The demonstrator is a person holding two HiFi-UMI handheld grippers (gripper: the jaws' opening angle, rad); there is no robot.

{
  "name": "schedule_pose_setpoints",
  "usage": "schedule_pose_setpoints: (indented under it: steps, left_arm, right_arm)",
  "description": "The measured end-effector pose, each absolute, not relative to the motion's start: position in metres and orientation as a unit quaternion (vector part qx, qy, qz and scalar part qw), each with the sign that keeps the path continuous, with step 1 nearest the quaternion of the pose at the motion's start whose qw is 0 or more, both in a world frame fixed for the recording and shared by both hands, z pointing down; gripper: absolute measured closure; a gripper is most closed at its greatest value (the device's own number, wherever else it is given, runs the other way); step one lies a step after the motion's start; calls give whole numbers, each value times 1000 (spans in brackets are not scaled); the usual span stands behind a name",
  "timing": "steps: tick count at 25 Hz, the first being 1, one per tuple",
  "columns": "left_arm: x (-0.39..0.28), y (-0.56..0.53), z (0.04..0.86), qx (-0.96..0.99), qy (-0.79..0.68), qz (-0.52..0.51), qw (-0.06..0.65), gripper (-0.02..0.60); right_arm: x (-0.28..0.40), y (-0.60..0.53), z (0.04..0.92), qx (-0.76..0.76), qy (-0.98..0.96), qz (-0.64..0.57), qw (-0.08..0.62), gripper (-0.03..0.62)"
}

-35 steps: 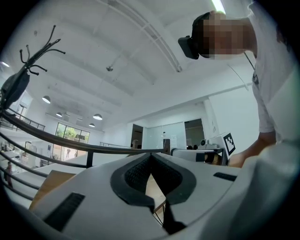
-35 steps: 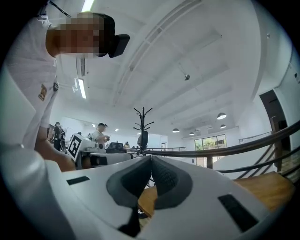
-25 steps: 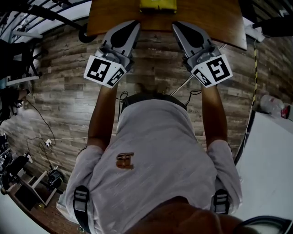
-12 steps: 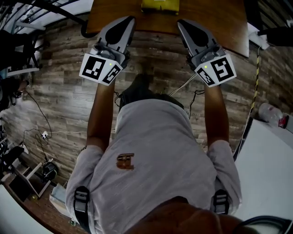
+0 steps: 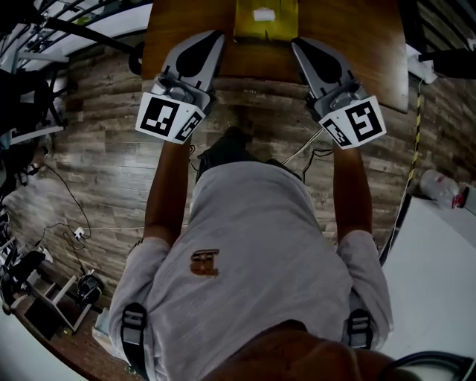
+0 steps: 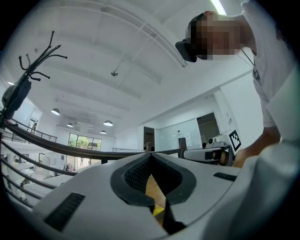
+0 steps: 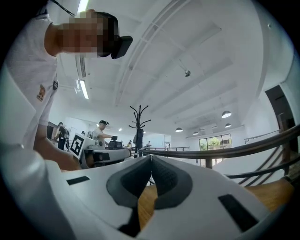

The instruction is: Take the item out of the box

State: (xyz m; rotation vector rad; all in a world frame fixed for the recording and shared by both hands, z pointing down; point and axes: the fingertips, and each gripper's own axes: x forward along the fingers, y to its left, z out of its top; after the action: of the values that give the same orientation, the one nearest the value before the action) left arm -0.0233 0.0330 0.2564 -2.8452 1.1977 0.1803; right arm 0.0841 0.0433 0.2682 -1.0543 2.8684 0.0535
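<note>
A yellow box (image 5: 265, 18) with a white label on top lies on the brown wooden table (image 5: 349, 45) at the top middle of the head view. My left gripper (image 5: 214, 36) points at the table's near edge just left of the box, shut and holding nothing. My right gripper (image 5: 297, 43) mirrors it to the box's right, also shut and holding nothing. In the left gripper view the jaws (image 6: 150, 154) meet tip to tip, with a sliver of yellow box (image 6: 158, 209) under them. The right gripper view shows its jaws (image 7: 151, 158) touching above table wood. What the box holds is hidden.
The person's torso and arms fill the lower head view. Cables (image 5: 74, 216) trail over the plank floor. A white surface (image 5: 439, 283) and a bottle (image 5: 439, 170) are at the right, metal racks (image 5: 30, 89) at the left. A coat stand (image 7: 139, 123) and railing are seen beyond.
More of the yellow box has come into the head view and its white label now shows. Both grippers stay shut, in nearly the same places beside it.
</note>
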Motion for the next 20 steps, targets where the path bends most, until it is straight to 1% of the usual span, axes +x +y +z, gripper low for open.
schedule_pose_setpoints:
  steps: [4,12,20]
  left_arm:
    - [-30,-13,267,-928,367,54,27,563]
    - [-75,-107,271,-939,338,54,27,563]
    - [-79,-169,291,-950,308,53,3,563]
  right_arm:
    - [70,-2,275,-355,934,21,34,563]
    - [25,-89,288,-371,929,17,-4,563]
    - [17,-151,306,-386,921,16,-51,563]
